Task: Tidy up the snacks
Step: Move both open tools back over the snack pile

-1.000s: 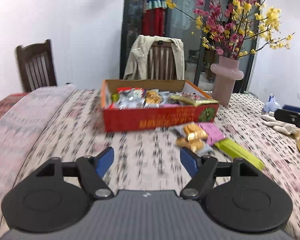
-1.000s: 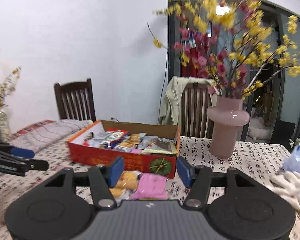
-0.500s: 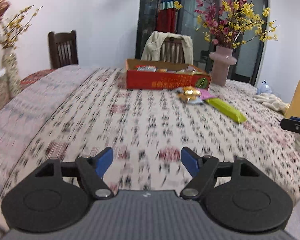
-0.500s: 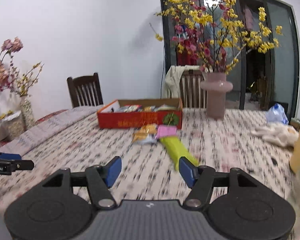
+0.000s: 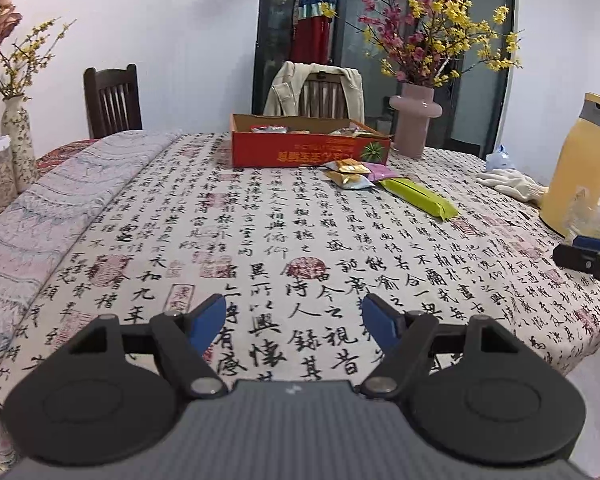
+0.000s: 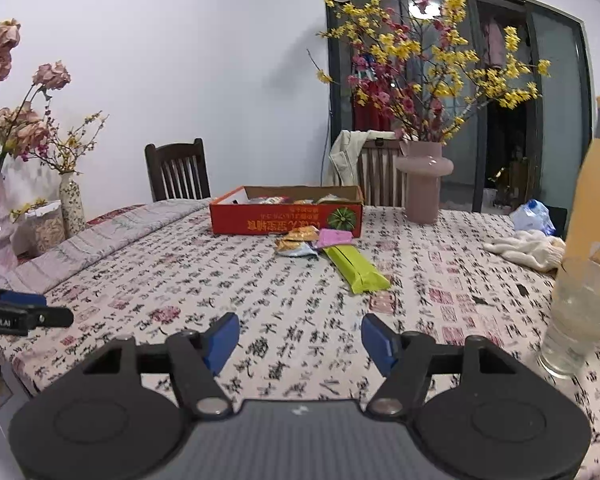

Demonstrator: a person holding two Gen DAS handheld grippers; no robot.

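left wrist view — both tongs [image 5: 294, 320] [image 6: 300, 340] gape wide near the table edge [image 5: 580, 354], snacks [image 5: 350, 174] well apart.

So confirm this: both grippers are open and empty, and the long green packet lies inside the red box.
Not quite. The green packet lies on the tablecloth in front of the red box, as the right wrist view shows. Both the left gripper and the right gripper are open and empty.

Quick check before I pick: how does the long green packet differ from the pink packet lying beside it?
The green packet is long and narrow; the pink packet is shorter and squarer. The green packet reaches out toward the grippers, while the pink packet lies right against the red snack box. Both lie flat on the tablecloth, outside the box, with their near ends meeting.
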